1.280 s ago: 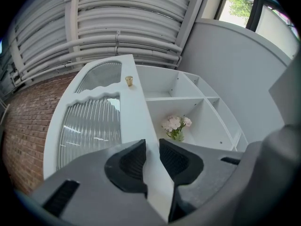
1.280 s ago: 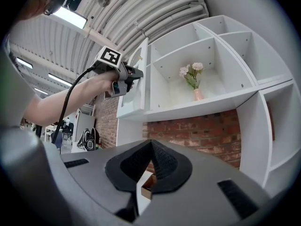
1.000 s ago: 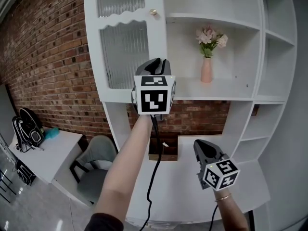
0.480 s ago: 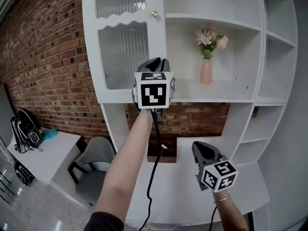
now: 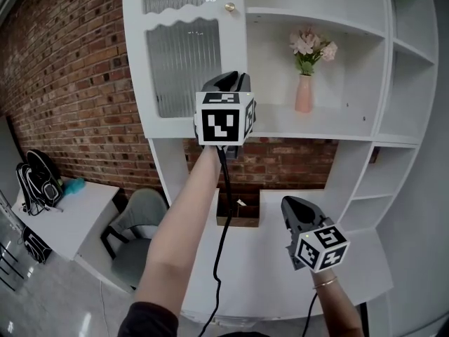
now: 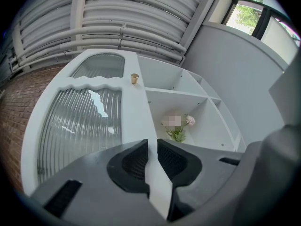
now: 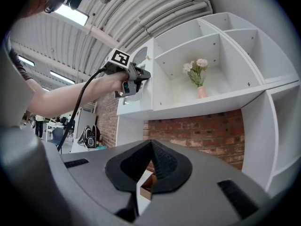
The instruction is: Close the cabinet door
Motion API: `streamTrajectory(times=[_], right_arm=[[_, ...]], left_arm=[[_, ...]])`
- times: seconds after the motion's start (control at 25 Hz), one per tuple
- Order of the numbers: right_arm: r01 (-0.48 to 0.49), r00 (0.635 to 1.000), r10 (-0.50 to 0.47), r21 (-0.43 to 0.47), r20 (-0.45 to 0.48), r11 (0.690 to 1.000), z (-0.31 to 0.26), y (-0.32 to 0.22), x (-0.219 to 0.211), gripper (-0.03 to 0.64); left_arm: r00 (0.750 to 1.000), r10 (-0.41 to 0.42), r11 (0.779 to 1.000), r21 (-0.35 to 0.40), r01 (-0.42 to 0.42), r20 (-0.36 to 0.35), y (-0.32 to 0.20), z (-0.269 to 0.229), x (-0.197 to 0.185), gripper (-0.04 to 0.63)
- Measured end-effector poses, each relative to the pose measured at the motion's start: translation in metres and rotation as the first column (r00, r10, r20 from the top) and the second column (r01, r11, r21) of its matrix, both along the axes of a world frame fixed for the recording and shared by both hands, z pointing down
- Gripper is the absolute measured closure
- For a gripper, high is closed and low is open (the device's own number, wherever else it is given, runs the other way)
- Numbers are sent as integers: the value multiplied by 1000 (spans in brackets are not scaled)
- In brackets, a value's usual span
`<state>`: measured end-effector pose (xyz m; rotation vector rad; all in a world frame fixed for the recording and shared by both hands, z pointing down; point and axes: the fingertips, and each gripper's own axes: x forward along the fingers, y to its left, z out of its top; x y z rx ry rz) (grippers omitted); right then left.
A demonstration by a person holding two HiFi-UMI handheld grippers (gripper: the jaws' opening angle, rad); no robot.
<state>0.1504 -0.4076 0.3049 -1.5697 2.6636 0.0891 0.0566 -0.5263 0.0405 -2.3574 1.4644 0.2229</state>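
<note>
Left gripper view: the left hand-held gripper (image 6: 151, 145) is pinching the free edge of the cabinet door (image 6: 80, 126), below its brass knob (image 6: 134, 78).
Gripping far from the hinge is likely giving leverage; the door is sitting at the cabinet's upper left, beside the vase (image 5: 304, 93) shelf. The right hand-held gripper (image 7: 150, 145) is hanging clenched and empty above the desk (image 5: 358, 265), out of the door's path.

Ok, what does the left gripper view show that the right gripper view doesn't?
Only the left gripper view: the left claw closed on the edge of the door, and the ribbed glass up close. Only the right gripper view: the right claw, shut and empty, the arm stretched to the door, and the brick wall. Both: the flowers and the white shelves.
</note>
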Motion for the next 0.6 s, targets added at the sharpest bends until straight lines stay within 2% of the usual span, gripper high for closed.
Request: streamTrajectory(times=[0.28,0.44,0.6], right_arm=[[9,1000,-9,-10,-13,1000,2,11,-10,617],[30,999,-30,-13,-14,999,3,18,-23,617],[50,999,-50,-16,-18,999,8,26,-38,617]], left_arm=[[995,104,993,-63,-103,8,22,41,-10,526],[992,122,988,-103,-119,26,40,80,-21,548],[992,126,979,-162,-122,15,57,128,-38,552]])
